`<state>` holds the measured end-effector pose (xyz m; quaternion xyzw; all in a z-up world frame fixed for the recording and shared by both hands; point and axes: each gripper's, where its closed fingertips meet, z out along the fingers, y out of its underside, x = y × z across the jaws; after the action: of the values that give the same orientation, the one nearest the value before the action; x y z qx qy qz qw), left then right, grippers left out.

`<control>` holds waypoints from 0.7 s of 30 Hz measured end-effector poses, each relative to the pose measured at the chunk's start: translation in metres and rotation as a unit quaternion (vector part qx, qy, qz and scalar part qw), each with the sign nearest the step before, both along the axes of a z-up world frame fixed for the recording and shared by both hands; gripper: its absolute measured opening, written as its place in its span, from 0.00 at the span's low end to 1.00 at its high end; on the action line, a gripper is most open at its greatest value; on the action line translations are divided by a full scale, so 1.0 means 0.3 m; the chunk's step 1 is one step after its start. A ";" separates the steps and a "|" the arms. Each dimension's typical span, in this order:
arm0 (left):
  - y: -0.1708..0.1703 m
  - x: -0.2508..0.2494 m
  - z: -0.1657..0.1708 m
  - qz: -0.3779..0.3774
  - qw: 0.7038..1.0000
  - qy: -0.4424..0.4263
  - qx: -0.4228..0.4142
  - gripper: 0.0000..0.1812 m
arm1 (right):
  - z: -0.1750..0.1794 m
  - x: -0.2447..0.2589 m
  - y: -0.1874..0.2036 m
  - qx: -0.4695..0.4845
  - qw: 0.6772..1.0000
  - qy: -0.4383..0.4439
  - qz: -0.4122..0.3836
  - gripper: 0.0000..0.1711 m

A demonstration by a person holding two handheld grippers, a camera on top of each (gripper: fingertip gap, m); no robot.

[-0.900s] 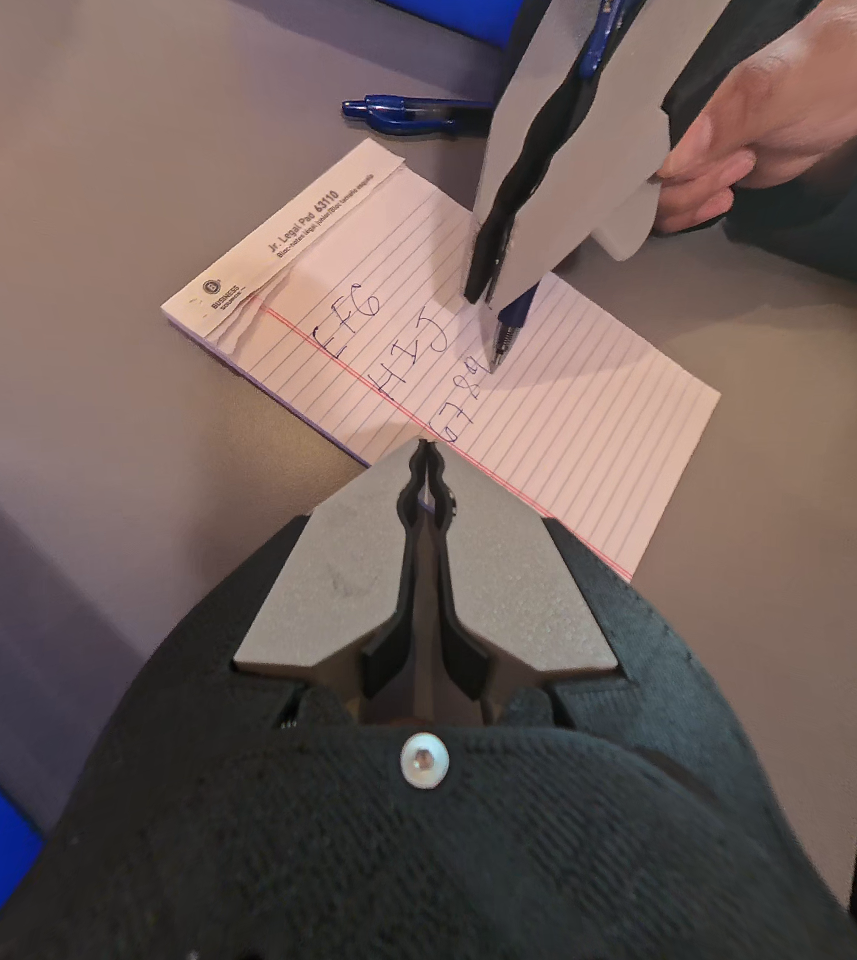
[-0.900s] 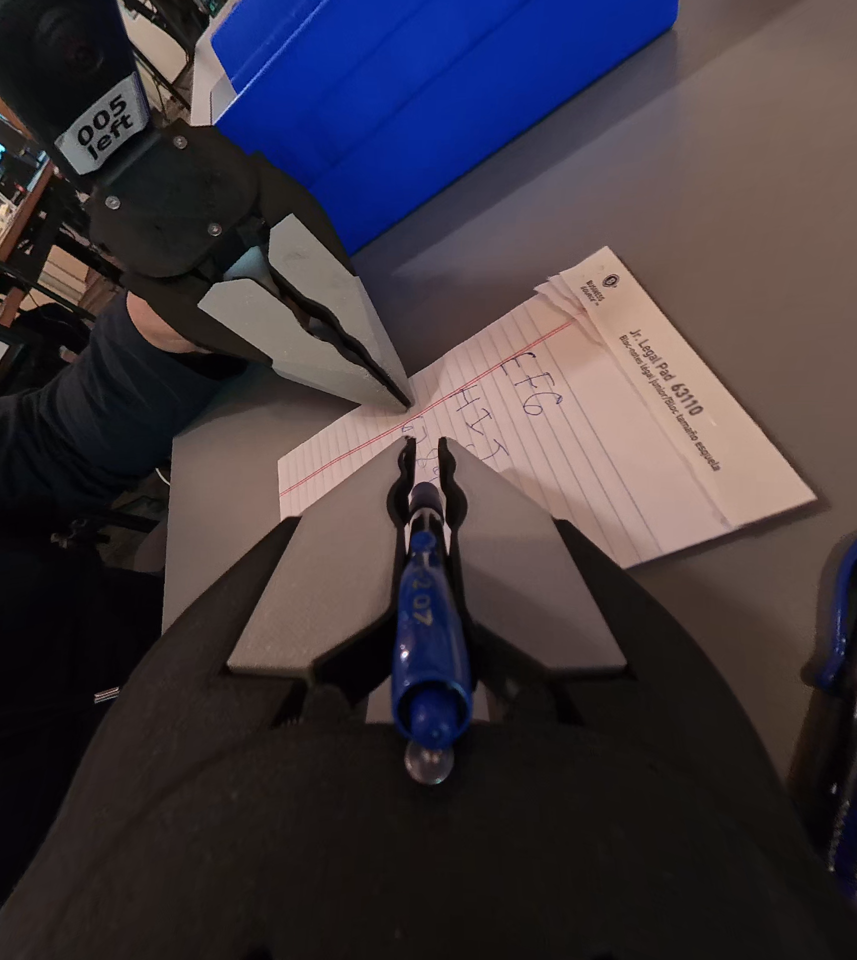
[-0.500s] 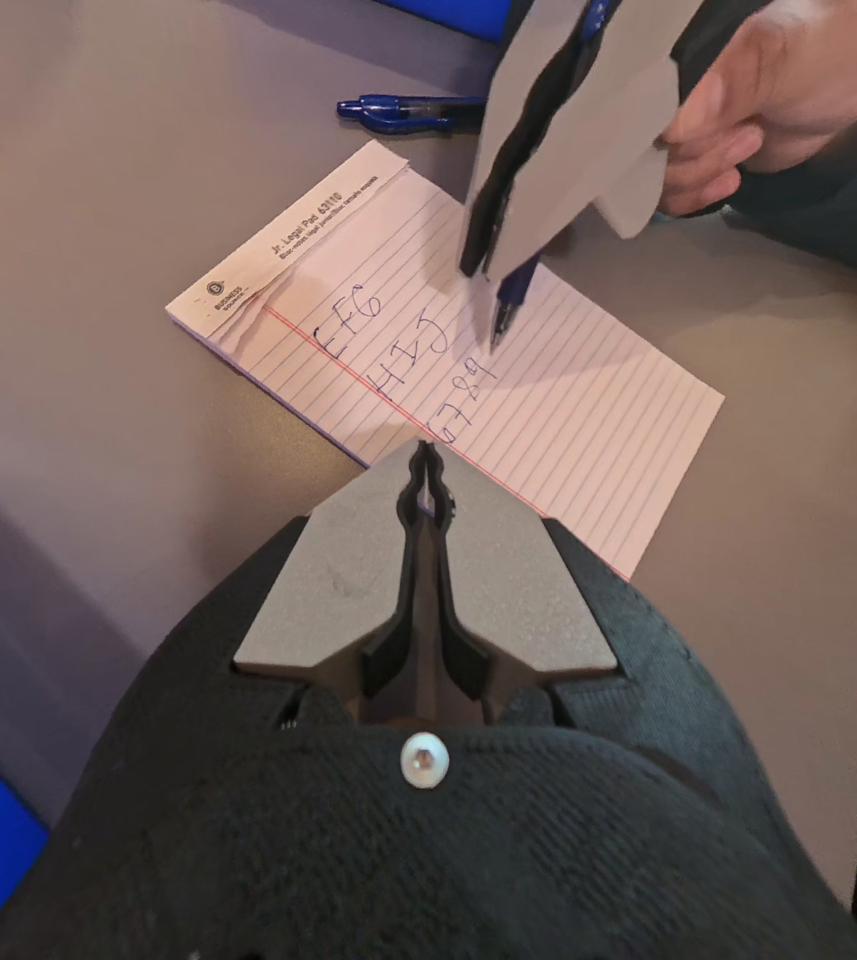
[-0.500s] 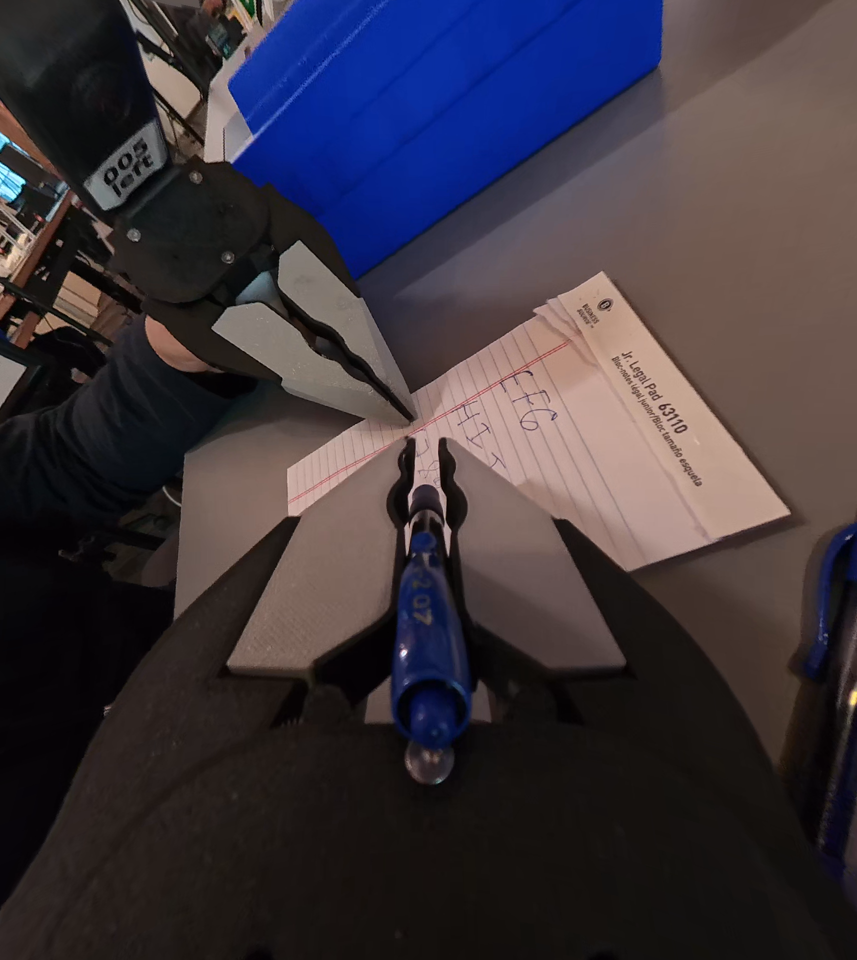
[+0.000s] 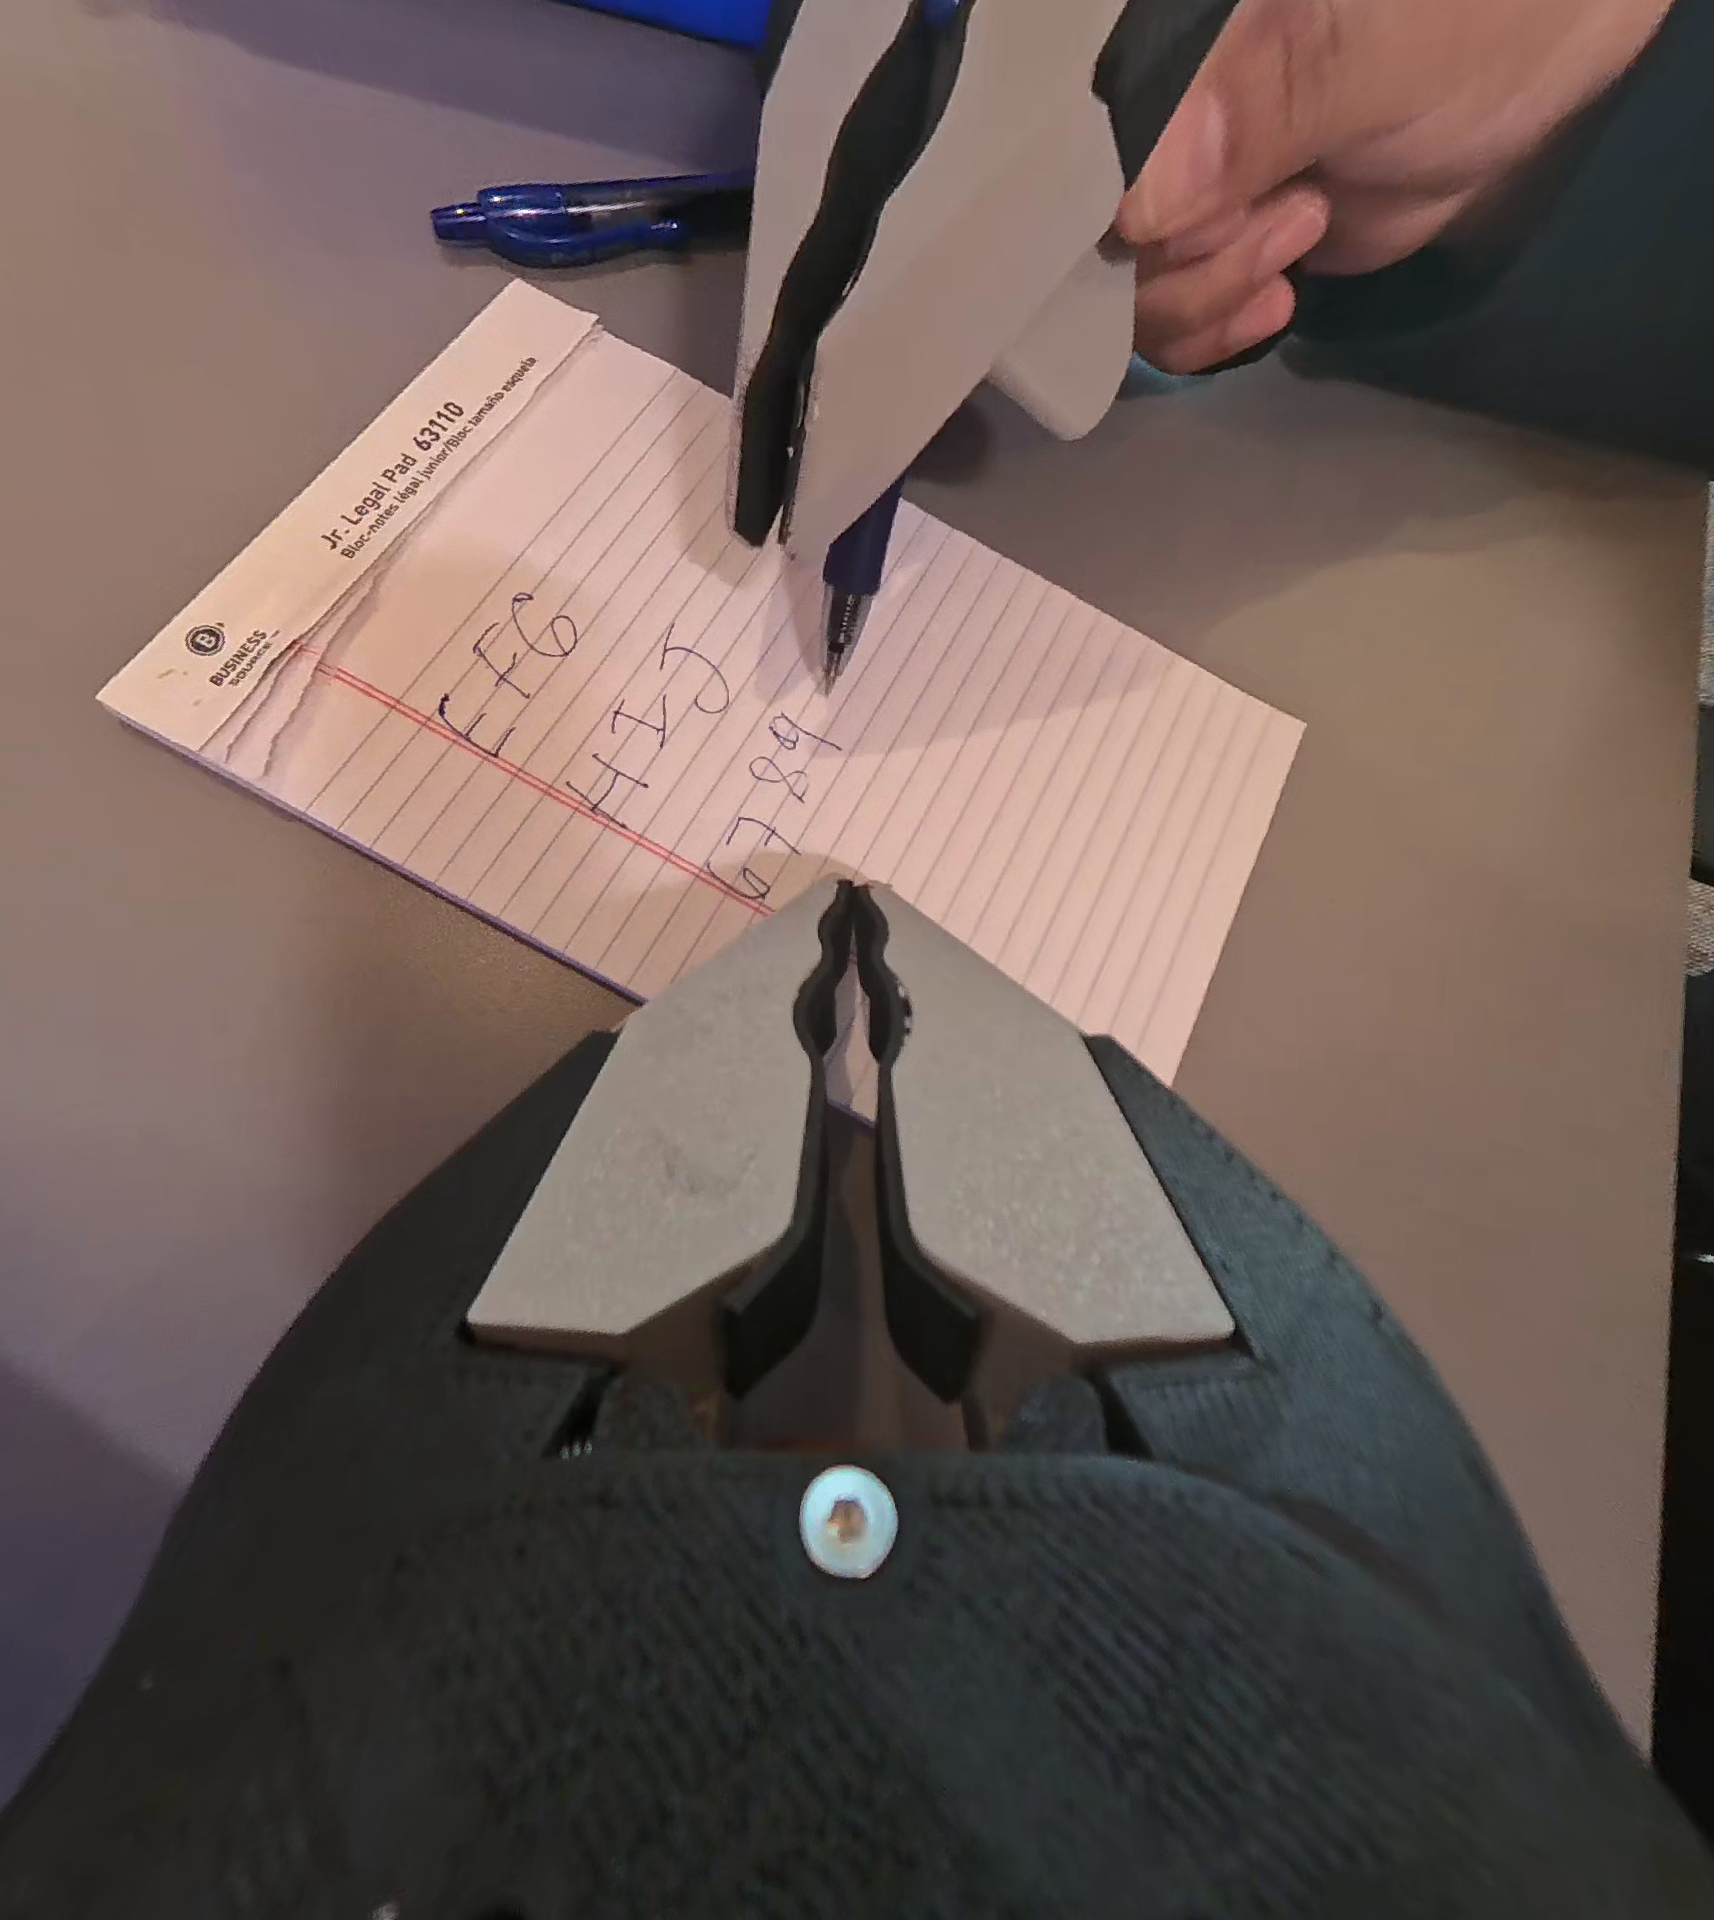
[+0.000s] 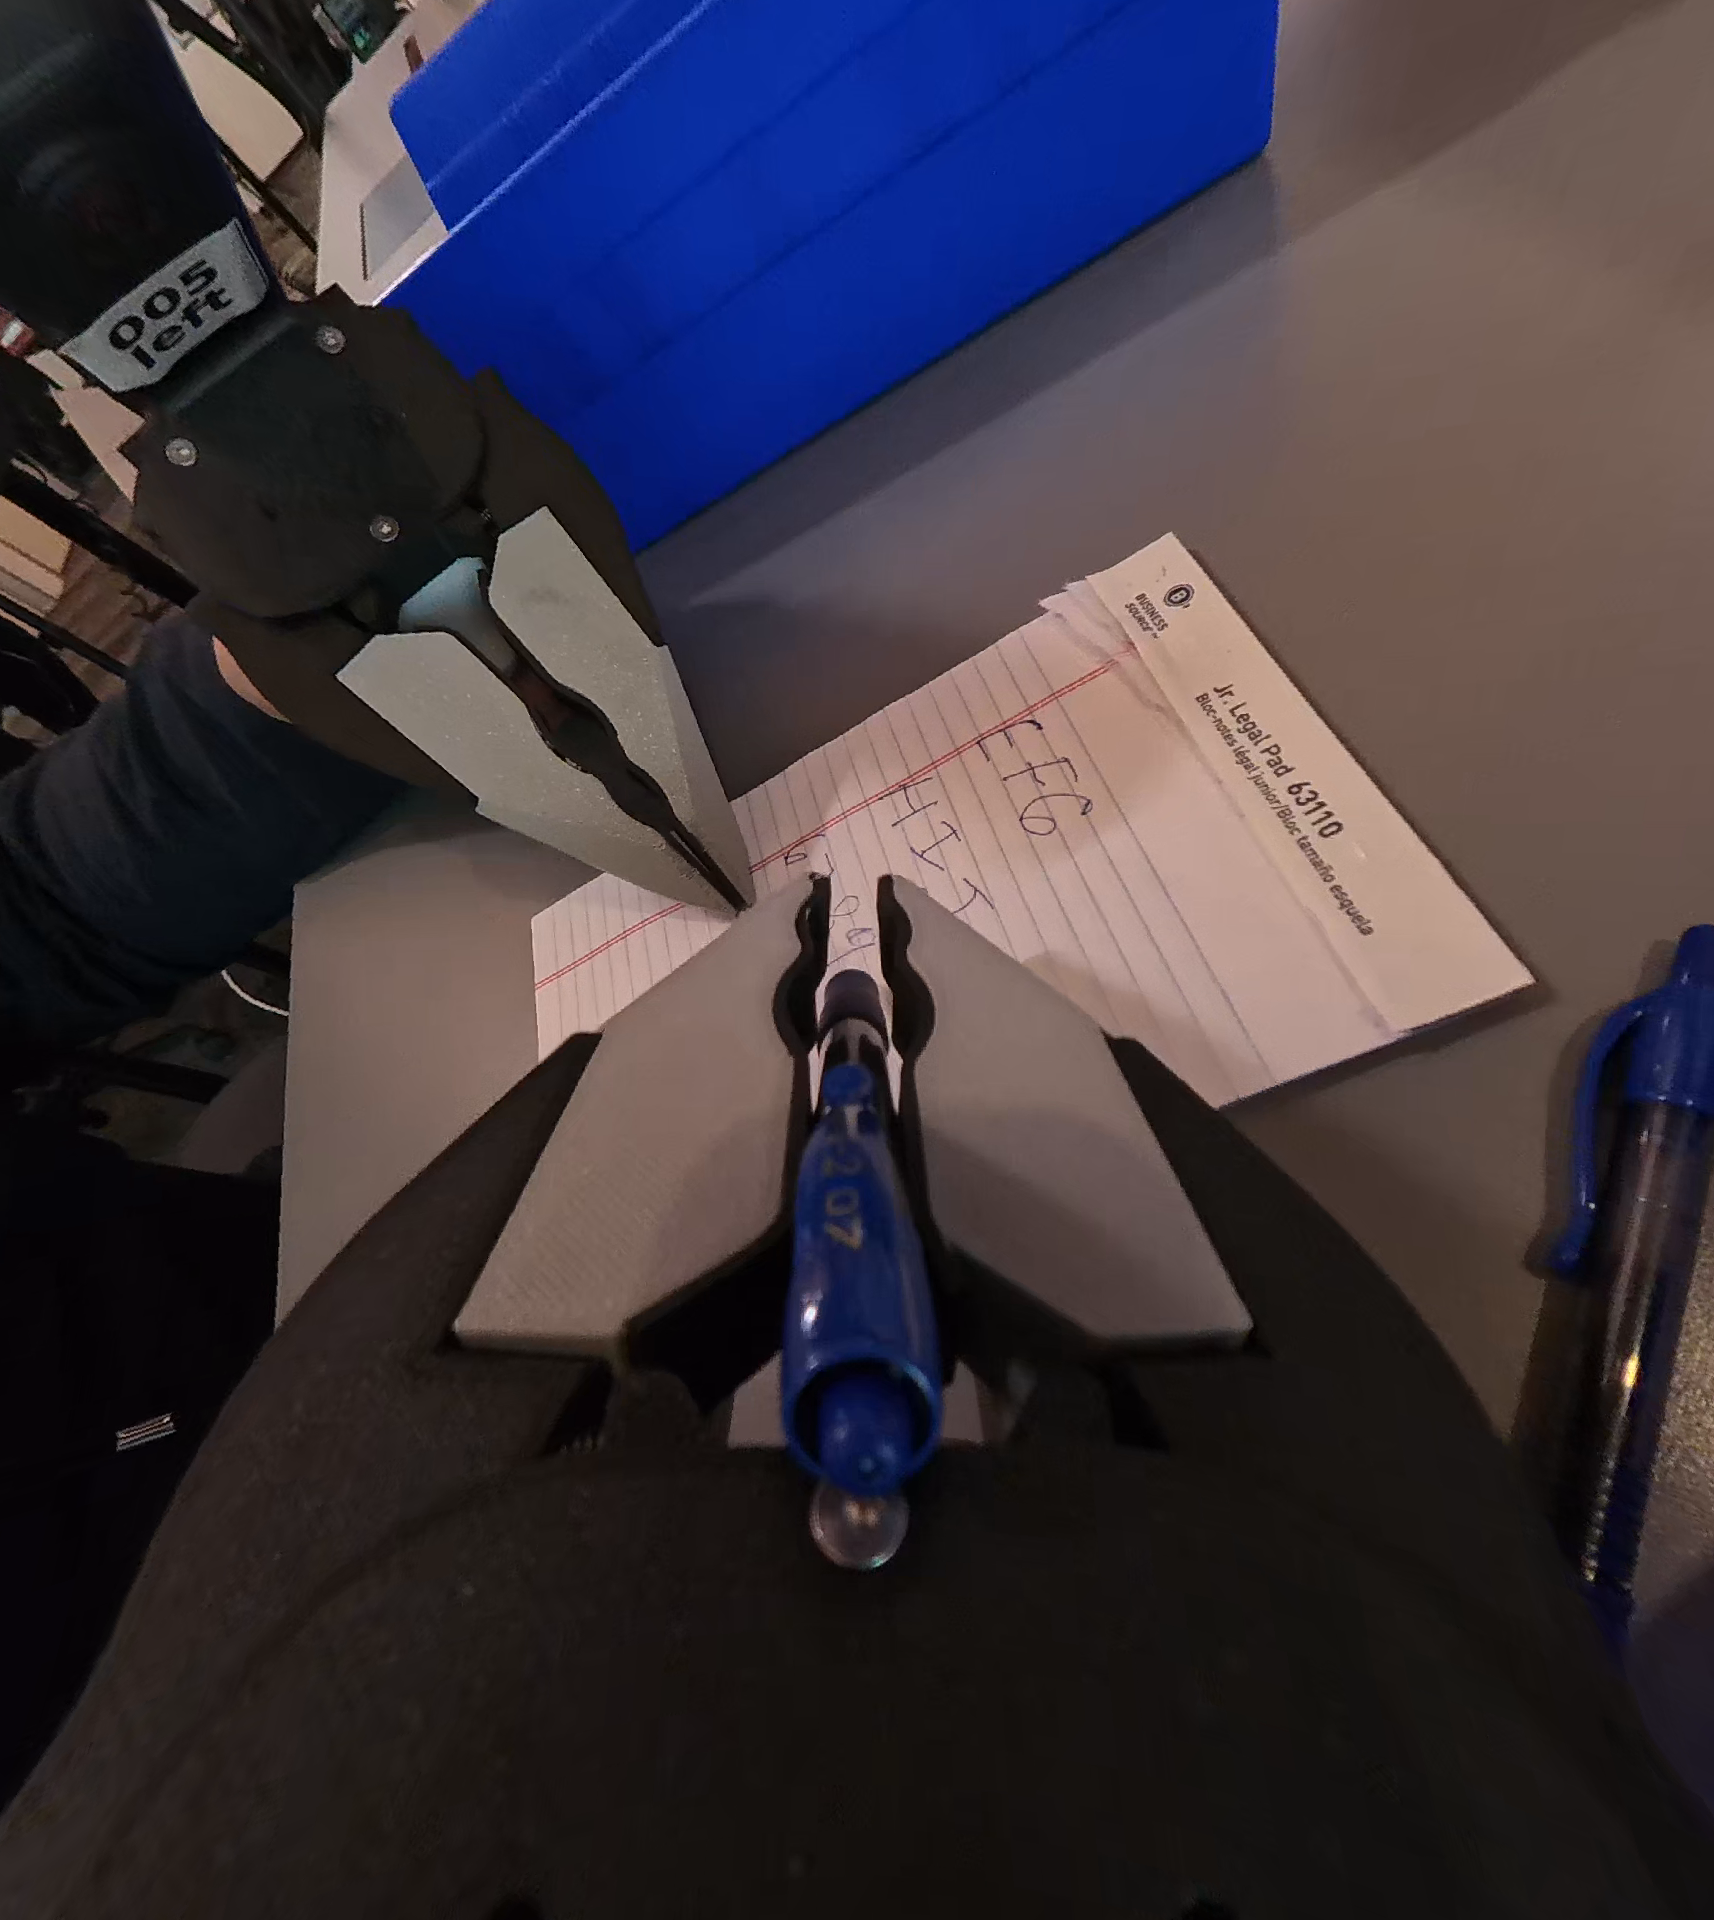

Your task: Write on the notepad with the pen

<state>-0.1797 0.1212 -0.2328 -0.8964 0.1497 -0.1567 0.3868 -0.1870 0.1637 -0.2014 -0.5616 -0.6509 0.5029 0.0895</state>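
Blue pen [image 6: 858,1195], clamped lengthwise between the narrow jaws of the right gripper [image 6: 848,883], clicker end toward the camera, tip pointing down at the page. In the left wrist view, poking out below that same gripper [image 5: 770,530] just above the frame's centre. Was down at the end of the third row of ink under a second ago. Now raised and drawn back toward the top of the frame, with the tip hanging near the end of the second row and seemingly clear of the paper, though the gap is hard to judge.

White lined notepad [image 5: 1040,779] flat on the grey table [image 5: 157,1039], skewed across the middle of the frame, same place as before. Three short rows of blue handwriting beside the red margin line, no new stroke added in the last instant.

Left gripper [image 5: 848,888] closed with nothing between the fingers, tips still resting at the pad's lower edge by the margin line, apparently pinning it. Seen too in the right wrist view at left of centre [image 6: 728,894], tips on the paper.

Probably means the third row is finished: either a hop to a fresh line or the end of writing. Plenty of blank lines left at the right of the page for more.

Bare hand [image 5: 1300,156] gripping the right tool, upper right. Second blue pen [image 5: 572,213] lying loose on the table beyond the pad's top, upper left; at the right edge in the other view [image 6: 1642,1195]. Blue box [image 6: 832,208] along the top of that view.
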 end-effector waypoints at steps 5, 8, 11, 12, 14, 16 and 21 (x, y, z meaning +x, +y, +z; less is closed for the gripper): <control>-0.003 -0.002 0.002 0.001 1.000 -0.005 -0.001 0.00 | -0.005 -0.002 0.010 0.001 1.000 -0.004 -0.007 0.04; -0.004 -0.001 0.004 0.002 1.000 -0.005 -0.001 0.00 | -0.011 -0.004 0.016 0.003 1.000 -0.006 -0.011 0.04; -0.003 -0.003 0.004 0.003 1.000 -0.006 -0.002 0.00 | -0.013 -0.006 0.017 0.000 1.000 -0.007 -0.012 0.04; -0.001 -0.002 0.003 0.003 1.000 -0.006 -0.002 0.00 | -0.013 -0.006 0.017 -0.002 1.000 -0.008 -0.012 0.04; 0.000 0.001 0.003 0.004 1.000 -0.007 -0.002 0.00 | -0.013 -0.005 0.017 -0.002 1.000 -0.008 -0.011 0.04; -0.005 -0.001 0.006 0.005 1.000 -0.011 -0.003 0.00 | -0.014 -0.003 0.014 0.001 1.000 -0.008 -0.008 0.04; -0.006 0.003 0.004 0.005 1.000 -0.011 -0.003 0.00 | -0.015 0.011 -0.004 -0.002 1.000 -0.016 0.011 0.04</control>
<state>-0.1789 0.1193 -0.2316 -0.8966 0.1405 -0.1651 0.3862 -0.1838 0.1627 -0.2058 -0.5624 -0.6575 0.4962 0.0729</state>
